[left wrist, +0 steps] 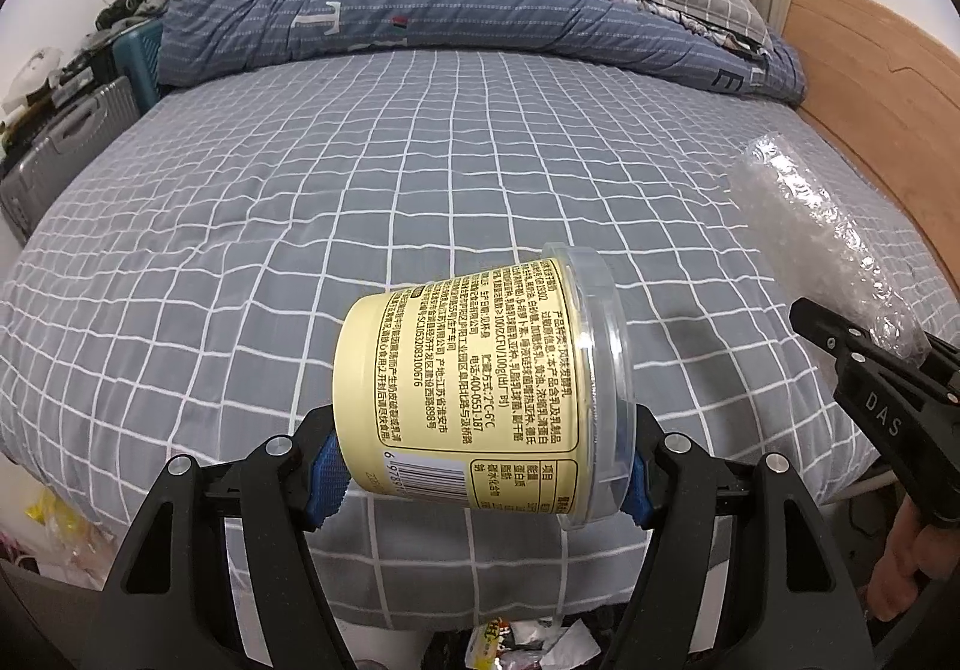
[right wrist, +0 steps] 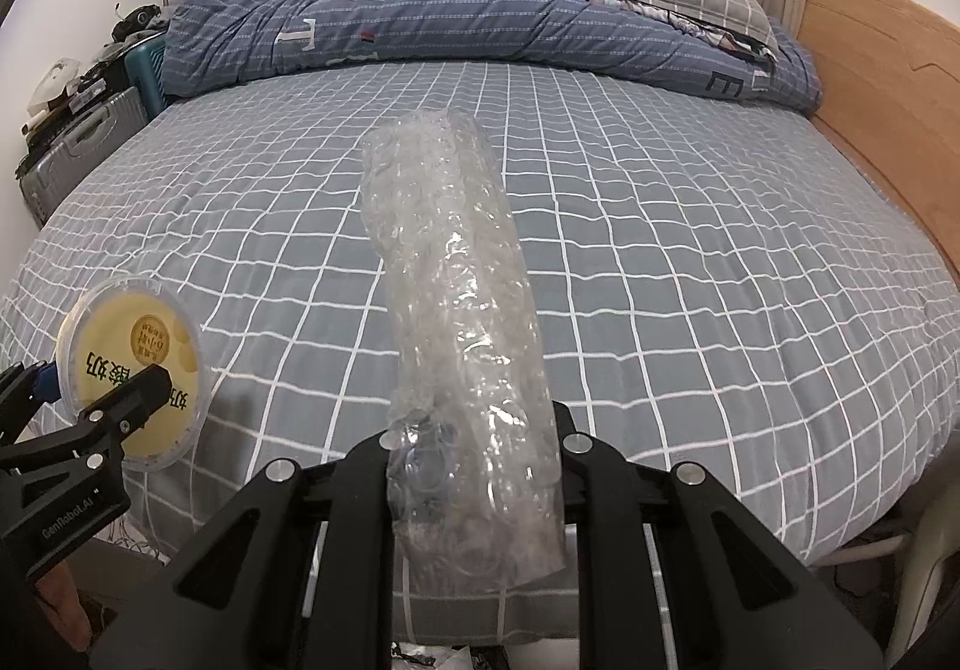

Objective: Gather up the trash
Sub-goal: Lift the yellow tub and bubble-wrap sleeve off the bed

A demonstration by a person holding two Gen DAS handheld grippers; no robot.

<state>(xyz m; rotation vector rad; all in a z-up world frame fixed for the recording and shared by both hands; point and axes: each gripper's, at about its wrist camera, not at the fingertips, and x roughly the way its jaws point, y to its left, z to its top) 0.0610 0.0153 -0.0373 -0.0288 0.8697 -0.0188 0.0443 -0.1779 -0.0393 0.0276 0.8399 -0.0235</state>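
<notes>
Your left gripper (left wrist: 480,466) clamps the yogurt cup (left wrist: 480,388) sideways; your right gripper (right wrist: 474,466) pinches the bubble wrap roll (right wrist: 462,322) above the bed (right wrist: 720,262).

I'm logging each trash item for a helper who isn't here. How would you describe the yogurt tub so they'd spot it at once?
Above the near edge of the grey checked bed, the left gripper holds the tub on its side. It is pale yellow with dense printed text, a barcode and a clear lid, unlike the see-through bubble wrap roll beside it.
</notes>
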